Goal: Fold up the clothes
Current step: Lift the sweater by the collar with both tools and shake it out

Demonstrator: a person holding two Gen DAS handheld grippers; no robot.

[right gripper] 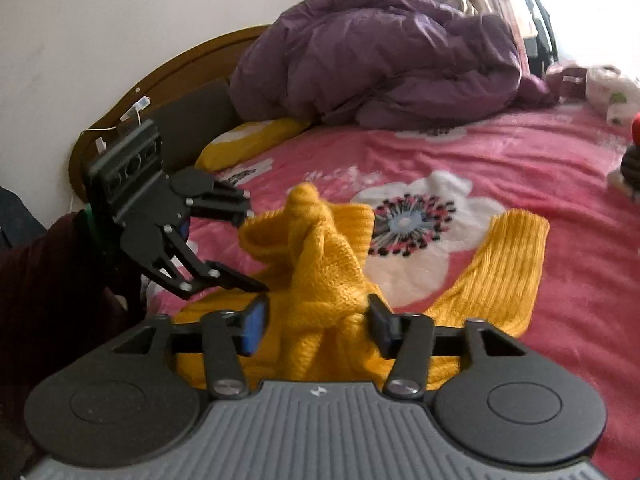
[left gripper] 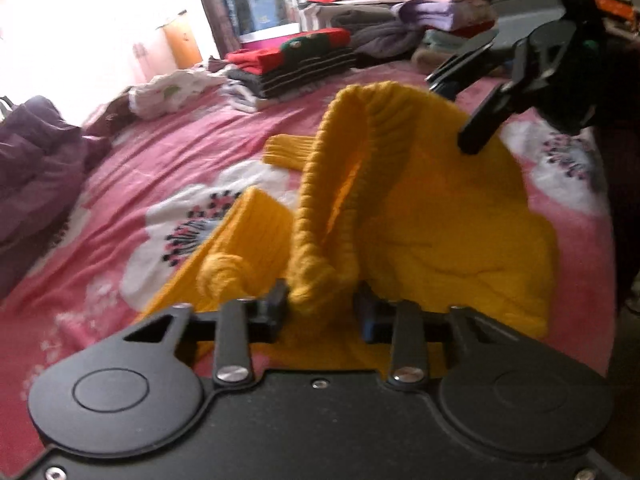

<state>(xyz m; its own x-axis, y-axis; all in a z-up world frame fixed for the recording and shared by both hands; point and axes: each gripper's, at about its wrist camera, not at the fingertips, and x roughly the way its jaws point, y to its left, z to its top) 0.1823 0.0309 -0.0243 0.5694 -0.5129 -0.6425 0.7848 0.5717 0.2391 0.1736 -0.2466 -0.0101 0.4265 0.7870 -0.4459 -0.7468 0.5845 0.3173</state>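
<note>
A yellow knit sweater lies rumpled on the pink flowered bedsheet. A ridge of it is pulled up between the two grippers. My left gripper is shut on a bunched fold at the near end of that ridge. In the right wrist view the left gripper reaches into the sweater from the left. My right gripper straddles another bunch of the knit; its blue left pad stands bare, a little off the fabric. From the left wrist view, the right gripper hovers over the sweater's far edge. One sleeve lies flat to the right.
Folded clothes sit stacked at the far side of the bed beside a loose white garment. A purple duvet is heaped by the wooden headboard, next to a yellow pillow. A person's dark sleeve is behind the left gripper.
</note>
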